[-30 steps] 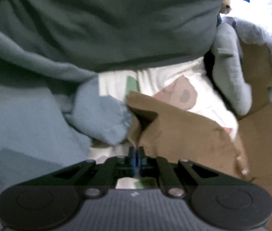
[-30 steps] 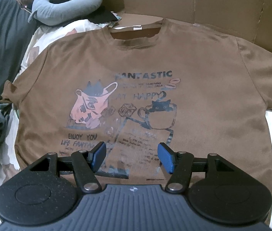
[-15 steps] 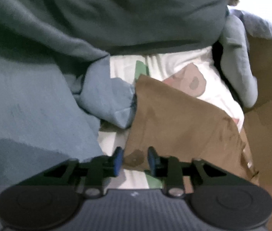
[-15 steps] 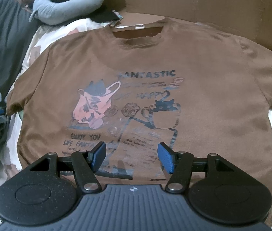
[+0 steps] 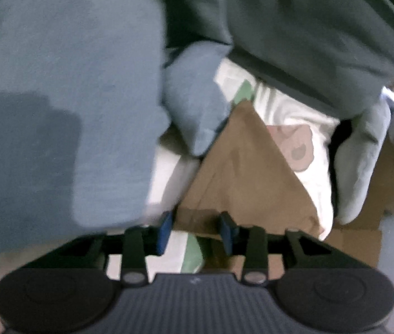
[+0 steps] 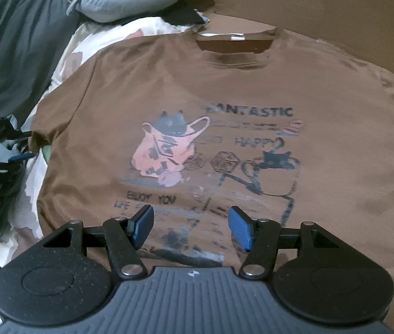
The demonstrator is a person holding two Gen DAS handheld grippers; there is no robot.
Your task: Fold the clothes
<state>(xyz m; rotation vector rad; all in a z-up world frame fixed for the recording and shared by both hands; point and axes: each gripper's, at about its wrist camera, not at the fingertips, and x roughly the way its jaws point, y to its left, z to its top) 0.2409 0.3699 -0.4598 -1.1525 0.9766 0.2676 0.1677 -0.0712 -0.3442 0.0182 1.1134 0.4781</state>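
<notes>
Two grippers are in play over one brown T-shirt [image 6: 224,83], which lies flat and face up on the patterned white bedding [image 6: 57,55], collar toward the cardboard [image 6: 322,5] at the far end and hem toward you.

At the left edge, your left gripper [image 5: 195,229] sits at the tip of the left sleeve [image 5: 241,172]. Its jaws are opening, the blue pads stand apart, and the sleeve hem lies between them without being pressed. The sleeve runs away from this tool and to its right, toward the shirt body. A blue-grey garment [image 5: 57,97] crowds in from the left and touches the sleeve's upper edge; mind it does not get caught in a re-grip.

Moving right, the print reads "FANTASTIC", a partly legible line ending "HAPPY", and lower left "ENJOY YOU" over "LIFE"; the finer lines are too faint to read. A white neck label [image 6: 237,37] shows inside the collar, unreadable.

Your right gripper [image 6: 191,226] hangs over the lower middle of the shirt, near the hem, jaws wide apart and holding nothing. The shirt's long axis runs straight ahead of it, collar to hem.

Judgement: the left hand is the nearer to a fold point. The likely move is a sleeve fold inward, rightward across the chest.
</notes>
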